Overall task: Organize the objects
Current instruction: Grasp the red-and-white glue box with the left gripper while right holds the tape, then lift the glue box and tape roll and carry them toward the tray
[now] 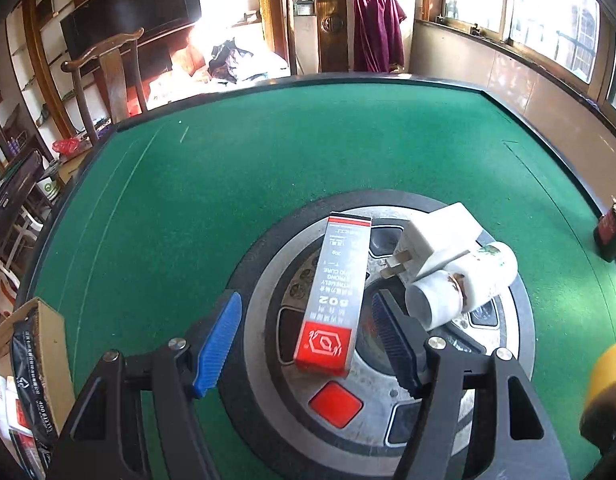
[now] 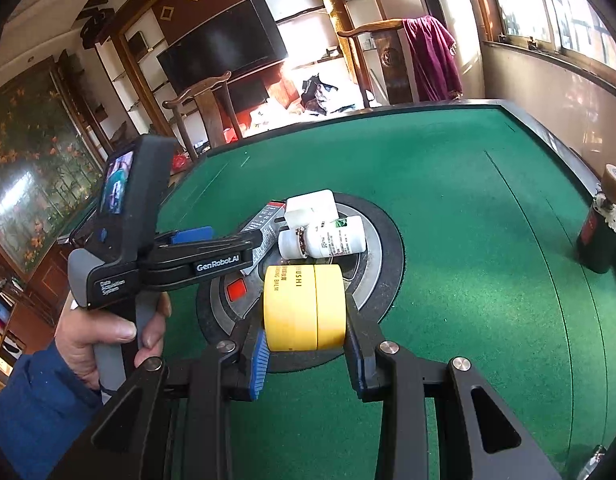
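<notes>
Right gripper (image 2: 306, 344) clamps my yellow balm jar (image 2: 304, 307), lower center of frame, label reading "BALM". Left gripper (image 1: 308, 344), "GenRobot.AI" on its side, stands wide w/ nothing held, over the "502" glue box (image 1: 335, 296) on the round hub (image 1: 268, 292), mid-frame; white plug (image 1: 435, 244) & bottle (image 1: 463, 284) touch just right.
</notes>
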Demonstrator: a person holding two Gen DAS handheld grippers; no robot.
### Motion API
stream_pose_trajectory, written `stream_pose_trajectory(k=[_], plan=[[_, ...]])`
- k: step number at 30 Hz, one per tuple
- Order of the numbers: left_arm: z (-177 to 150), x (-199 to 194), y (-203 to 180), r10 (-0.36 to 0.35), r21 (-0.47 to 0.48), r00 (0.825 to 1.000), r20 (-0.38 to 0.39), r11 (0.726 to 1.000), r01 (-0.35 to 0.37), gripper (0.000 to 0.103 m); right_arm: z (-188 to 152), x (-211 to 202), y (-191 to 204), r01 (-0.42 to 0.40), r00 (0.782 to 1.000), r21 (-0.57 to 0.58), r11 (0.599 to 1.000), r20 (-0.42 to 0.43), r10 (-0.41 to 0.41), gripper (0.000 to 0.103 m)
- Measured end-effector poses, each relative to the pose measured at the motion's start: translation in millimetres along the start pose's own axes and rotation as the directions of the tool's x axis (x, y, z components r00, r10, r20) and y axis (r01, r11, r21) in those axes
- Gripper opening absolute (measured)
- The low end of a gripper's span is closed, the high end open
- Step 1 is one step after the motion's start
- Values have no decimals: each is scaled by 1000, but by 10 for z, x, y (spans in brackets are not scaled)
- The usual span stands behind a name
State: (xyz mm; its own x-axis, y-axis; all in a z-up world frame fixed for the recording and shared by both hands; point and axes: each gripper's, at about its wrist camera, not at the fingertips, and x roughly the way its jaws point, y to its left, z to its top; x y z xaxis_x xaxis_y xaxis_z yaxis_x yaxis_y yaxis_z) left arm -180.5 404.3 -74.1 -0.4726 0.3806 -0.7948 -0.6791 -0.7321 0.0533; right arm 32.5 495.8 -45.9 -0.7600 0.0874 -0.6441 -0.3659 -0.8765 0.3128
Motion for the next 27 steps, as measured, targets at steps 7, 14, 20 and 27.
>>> stream_pose_trajectory(k=[7,14,20,27], plan=[[-6,162,-104,-10,-6,1000,-28,1000,9,34,-2,19,-24,-1,1000,11,1000,-5,1,35],[-108,47,-116,-28,-19,999,-25,999,27,27,-12,64,-14,2,1000,5,1000,-17,-2,35],[-319,-104,-78,-49,-61,999,-13,997,48,26,-23,104,4,10,999,-3,1000,-30,-10,35],[-607,-339,-79,-61,-65,998,-2,996,61,26,-53,158,21,20,999,-15,1000,-47,-21,35]])
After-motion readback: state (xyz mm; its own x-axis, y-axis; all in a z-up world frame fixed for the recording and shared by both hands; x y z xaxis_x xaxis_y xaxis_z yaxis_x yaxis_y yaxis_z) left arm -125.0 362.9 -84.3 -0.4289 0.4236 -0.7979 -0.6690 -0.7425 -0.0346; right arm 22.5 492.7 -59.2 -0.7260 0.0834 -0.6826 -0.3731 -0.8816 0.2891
